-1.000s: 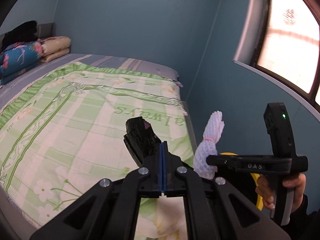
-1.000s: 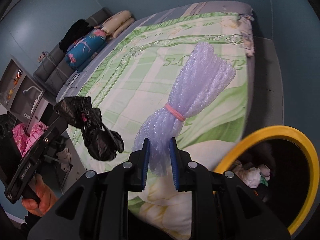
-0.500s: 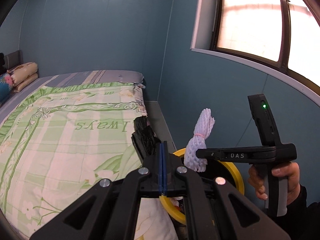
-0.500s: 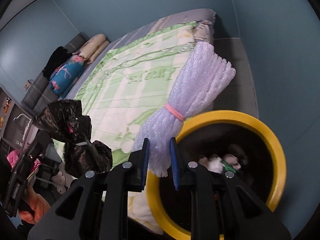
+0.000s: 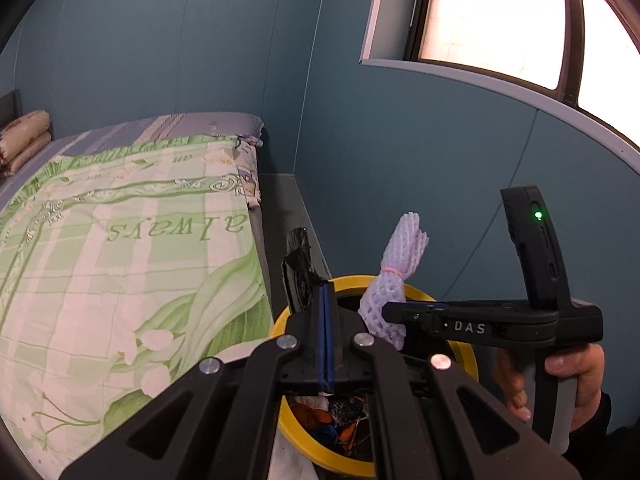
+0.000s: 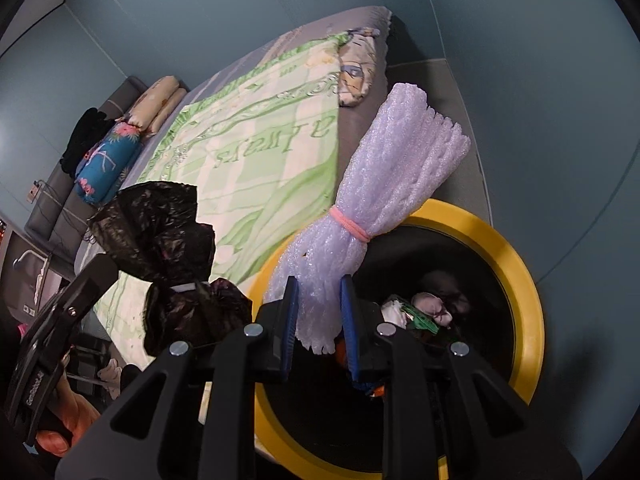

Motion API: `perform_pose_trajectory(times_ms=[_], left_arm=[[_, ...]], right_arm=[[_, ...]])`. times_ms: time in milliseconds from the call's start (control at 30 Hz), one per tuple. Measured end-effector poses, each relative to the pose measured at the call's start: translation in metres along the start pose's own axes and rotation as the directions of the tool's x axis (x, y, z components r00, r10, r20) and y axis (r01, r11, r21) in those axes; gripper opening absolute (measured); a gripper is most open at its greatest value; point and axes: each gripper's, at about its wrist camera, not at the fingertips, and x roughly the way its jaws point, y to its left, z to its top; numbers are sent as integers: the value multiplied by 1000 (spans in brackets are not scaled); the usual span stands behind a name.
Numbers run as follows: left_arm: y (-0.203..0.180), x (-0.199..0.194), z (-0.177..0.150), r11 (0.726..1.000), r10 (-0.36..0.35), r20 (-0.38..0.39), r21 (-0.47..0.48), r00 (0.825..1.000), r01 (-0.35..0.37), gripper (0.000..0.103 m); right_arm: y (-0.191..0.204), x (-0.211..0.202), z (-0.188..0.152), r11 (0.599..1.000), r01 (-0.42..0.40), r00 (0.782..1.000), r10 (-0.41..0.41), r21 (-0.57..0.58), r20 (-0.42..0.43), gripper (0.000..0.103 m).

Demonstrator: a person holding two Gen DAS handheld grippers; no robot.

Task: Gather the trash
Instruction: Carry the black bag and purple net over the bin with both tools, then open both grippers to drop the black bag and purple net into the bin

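— Where is our foam net bundle [image 6: 376, 216], and which way does it run?

— We have it clamped by its lower end in the right gripper [image 6: 319, 312], above the yellow-rimmed bin [image 6: 524, 280]. Its long axis tilts up and away from us — flared end high, toward the blue wall [image 6: 540, 80], with a pink rubber band [image 6: 350, 226] at its waist.

— And the black plastic bag [image 6: 168, 240]?

— We pinch it in the left gripper [image 5: 324, 344], jaws pressed together on the film; it stands up from the tips, just beside the bin's rim on the bed's side.

— Around that?

— Mixed scraps [image 5: 328, 420] lie inside the bin; the bed with its green quilt [image 5: 120, 260] sits beside it, and the window [image 5: 496, 16] above.
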Motion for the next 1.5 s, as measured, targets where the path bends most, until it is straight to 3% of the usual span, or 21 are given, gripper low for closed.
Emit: perform_pose_trajectory(times_ms=[300,467,733,900,933,1067,1233,1500], left_arm=[[7,47,-7,999,-3,-78,-36,997,1,0],[18,77,-21,996,-32,-169,-87,985,17,0],[25,97,-34,993,-45,-220,-119,975,19,0],[25,97,-37,992,-48,-224,-127,973,20,1],[25,97,-37,991,-46,-227,-129,973,17,4],[32,92,-38,988,-23,-216,-154,976,-11,35],[42,84,-37,983,-9,-205,-179,979,-29,41],[71,49,-40,972,31,-164,-223,986,-68,48]], right_arm=[[-20,17,-5,998,49,997,-47,29,-60,21],[-25,33,-11,998,47,993,-42,40,-111,21],[-35,41,-14,996,48,991,-39,70,-131,24],[-39,40,-14,995,56,990,-45,80,-132,34],[-39,40,-14,995,57,990,-46,82,-133,37],[-40,38,-14,993,76,989,-64,89,-130,44],[-43,33,-12,992,75,992,-63,106,-113,52],[-28,24,-7,996,56,996,-51,72,-73,53]])
